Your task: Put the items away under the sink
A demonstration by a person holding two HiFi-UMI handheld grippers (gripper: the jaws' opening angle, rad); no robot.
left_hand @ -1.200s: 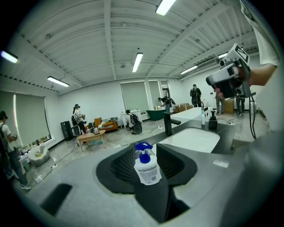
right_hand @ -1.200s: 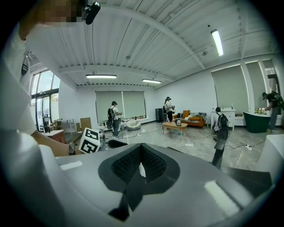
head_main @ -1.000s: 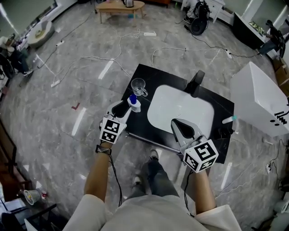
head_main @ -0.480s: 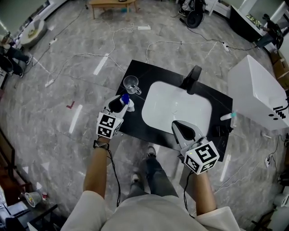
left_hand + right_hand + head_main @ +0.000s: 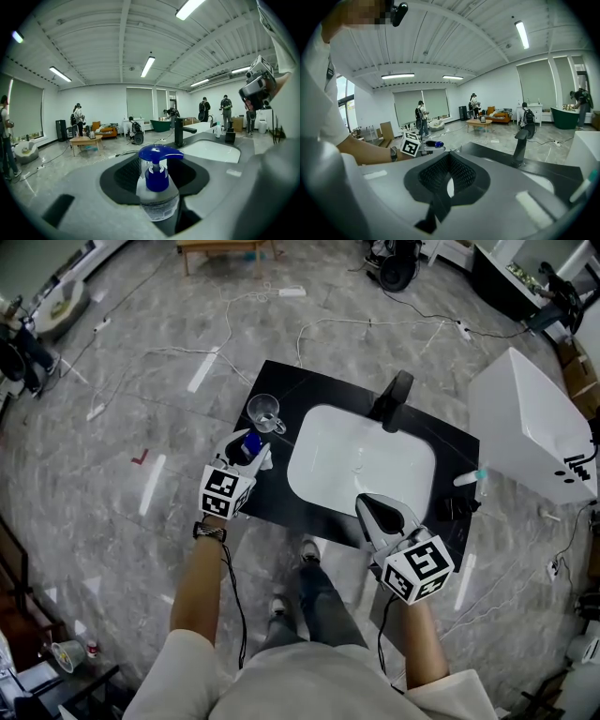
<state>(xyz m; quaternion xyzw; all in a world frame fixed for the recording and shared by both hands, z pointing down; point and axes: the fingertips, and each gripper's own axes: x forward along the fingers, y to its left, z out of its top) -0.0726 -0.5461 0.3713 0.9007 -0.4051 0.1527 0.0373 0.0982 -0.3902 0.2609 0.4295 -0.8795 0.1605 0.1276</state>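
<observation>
Left gripper (image 5: 249,454) clamps the pump bottle (image 5: 157,187) over the table's (image 5: 302,385) left edge. Right gripper (image 5: 376,512) is closed and empty. Glass (image 5: 264,412) and toothbrush (image 5: 467,478) are not yet stowed.

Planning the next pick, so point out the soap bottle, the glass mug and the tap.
soap bottle (image 5: 157,180): left gripper view, blue pump neck.
glass mug (image 5: 263,412): head view, middle of the cup.
tap (image 5: 390,397): head view, black upright body.

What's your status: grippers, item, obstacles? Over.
Left gripper shut on blue-pump soap bottle. Right gripper shut, empty, over sink front. Glass mug close beyond bottle.
</observation>
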